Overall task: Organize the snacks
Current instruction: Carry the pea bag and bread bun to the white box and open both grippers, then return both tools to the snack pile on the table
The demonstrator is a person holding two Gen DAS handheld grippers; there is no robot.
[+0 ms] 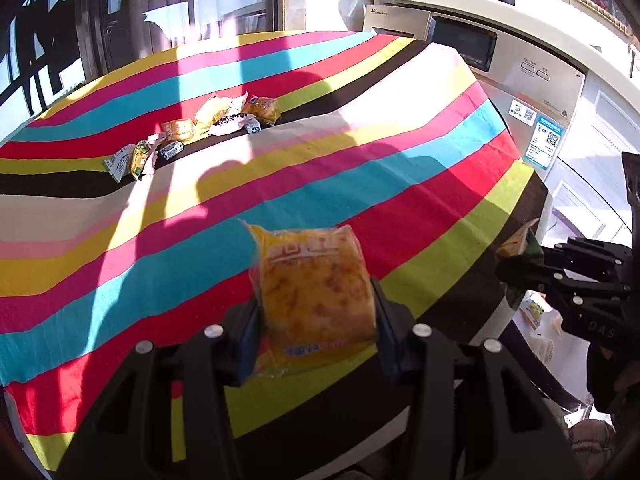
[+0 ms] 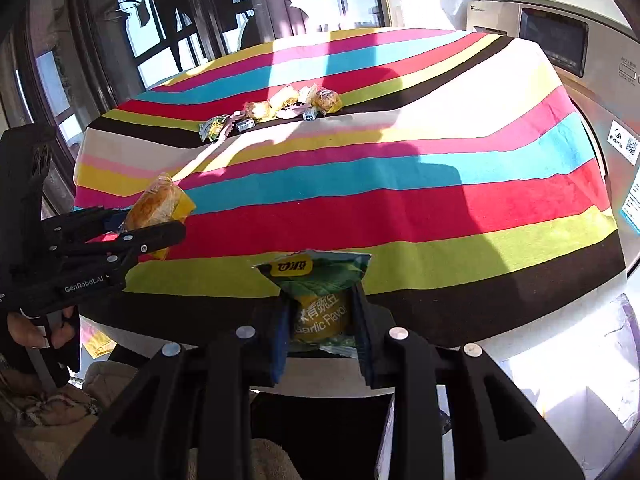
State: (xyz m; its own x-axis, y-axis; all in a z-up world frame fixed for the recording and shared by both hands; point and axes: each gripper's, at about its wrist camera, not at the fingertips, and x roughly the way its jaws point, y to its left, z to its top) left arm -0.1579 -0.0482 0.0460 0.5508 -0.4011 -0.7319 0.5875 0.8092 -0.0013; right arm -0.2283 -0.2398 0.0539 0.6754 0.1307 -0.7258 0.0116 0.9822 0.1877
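Observation:
My left gripper (image 1: pixel 316 312) is shut on a yellow bread snack packet (image 1: pixel 316 292) and holds it above the near part of the striped tablecloth (image 1: pixel 120 248). It also shows in the right wrist view (image 2: pixel 154 216) with that packet (image 2: pixel 154 204). My right gripper (image 2: pixel 320 320) is shut on a green garlic-flavour pea packet (image 2: pixel 320 292) over the table's near edge. It shows in the left wrist view (image 1: pixel 516 268) at the right with the green packet (image 1: pixel 518 242). A row of several small snack packets (image 1: pixel 200 128) lies on the far part of the table (image 2: pixel 276 114).
A silver washing machine (image 1: pixel 520 92) stands right of the table and also shows in the right wrist view (image 2: pixel 600 92). Windows (image 2: pixel 168 28) lie behind the table. A white bag with packets (image 1: pixel 536 312) sits low beside the table. Cloth (image 2: pixel 60 412) lies on the floor.

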